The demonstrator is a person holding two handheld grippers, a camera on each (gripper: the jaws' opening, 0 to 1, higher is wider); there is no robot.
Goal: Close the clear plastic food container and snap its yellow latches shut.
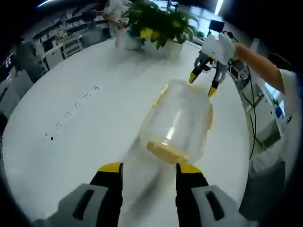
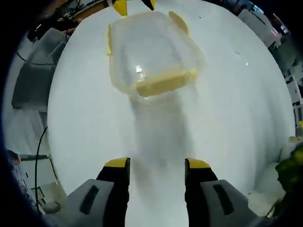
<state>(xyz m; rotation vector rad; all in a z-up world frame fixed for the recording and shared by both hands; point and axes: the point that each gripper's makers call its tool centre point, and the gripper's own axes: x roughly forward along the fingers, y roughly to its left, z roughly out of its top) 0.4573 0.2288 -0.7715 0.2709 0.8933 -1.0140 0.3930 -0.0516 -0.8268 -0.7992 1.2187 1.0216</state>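
A clear plastic food container [image 1: 179, 120] with yellow latches lies on the round white table [image 1: 71, 123], its lid on. One yellow latch [image 1: 165, 150] faces my left gripper [image 1: 149, 168], which stands open just short of it. Beyond the container, my right gripper [image 1: 204, 81] hangs open, held by a person's hand. In the right gripper view the container [image 2: 151, 52] sits ahead with a yellow latch [image 2: 163, 82] toward me, and my right gripper [image 2: 157, 164] is open, well back from it. The left gripper's yellow tips [image 2: 120, 5] peek past its far side.
A potted green plant [image 1: 158, 23] stands at the table's far edge. Desks, shelves and cables ring the table. A person's arm and white sleeve [image 1: 279, 80] run along the right. Small dark marks [image 1: 75, 105] dot the tabletop at left.
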